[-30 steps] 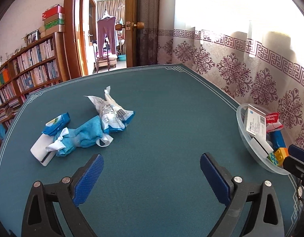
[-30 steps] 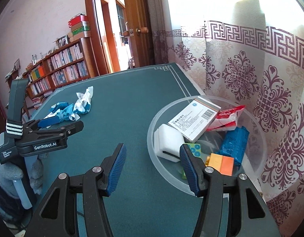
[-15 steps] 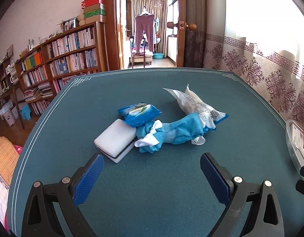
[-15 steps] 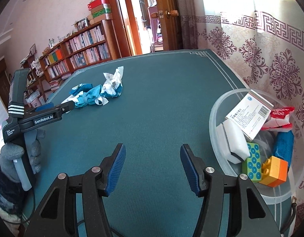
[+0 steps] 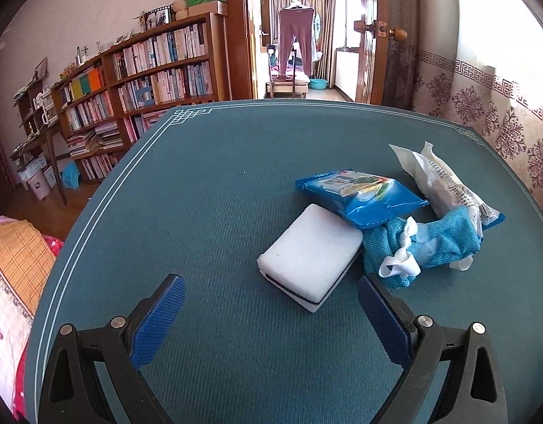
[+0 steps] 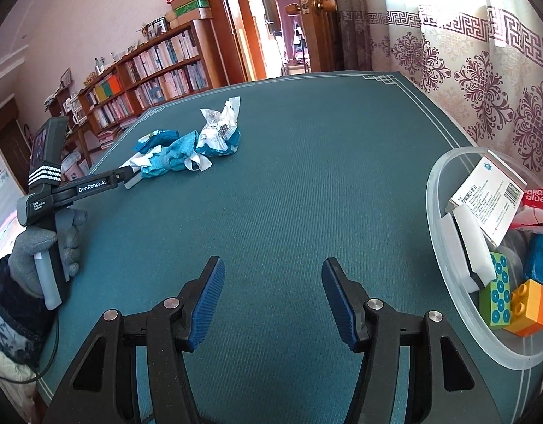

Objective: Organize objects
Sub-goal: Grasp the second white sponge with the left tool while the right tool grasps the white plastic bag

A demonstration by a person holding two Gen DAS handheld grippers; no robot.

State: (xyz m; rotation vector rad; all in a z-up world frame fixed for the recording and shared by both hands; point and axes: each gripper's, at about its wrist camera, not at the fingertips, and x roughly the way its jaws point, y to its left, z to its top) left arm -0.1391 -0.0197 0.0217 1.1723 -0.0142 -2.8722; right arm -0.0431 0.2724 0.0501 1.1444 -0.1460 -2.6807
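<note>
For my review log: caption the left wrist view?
Open left gripper faces a white sponge, blue packet, blue cloth and white wrapper on the green table.

On the worktop [image 5: 207,190] a sponge block [image 5: 308,258] serves as the landmark. A snack packet [image 5: 359,194] lies just behind it, with one corner resting on the block. A bundled cloth [image 5: 423,243] touches the block's right side. A crinkled wrapper [image 5: 444,183] lies behind the cloth, right of the packet. Far to the right of the block, at the worktop's edge, stands a bowl [image 6: 437,219], and in it lie a carton [image 6: 490,201], a second sponge [image 6: 472,247] and toy bricks [image 6: 518,296].
</note>
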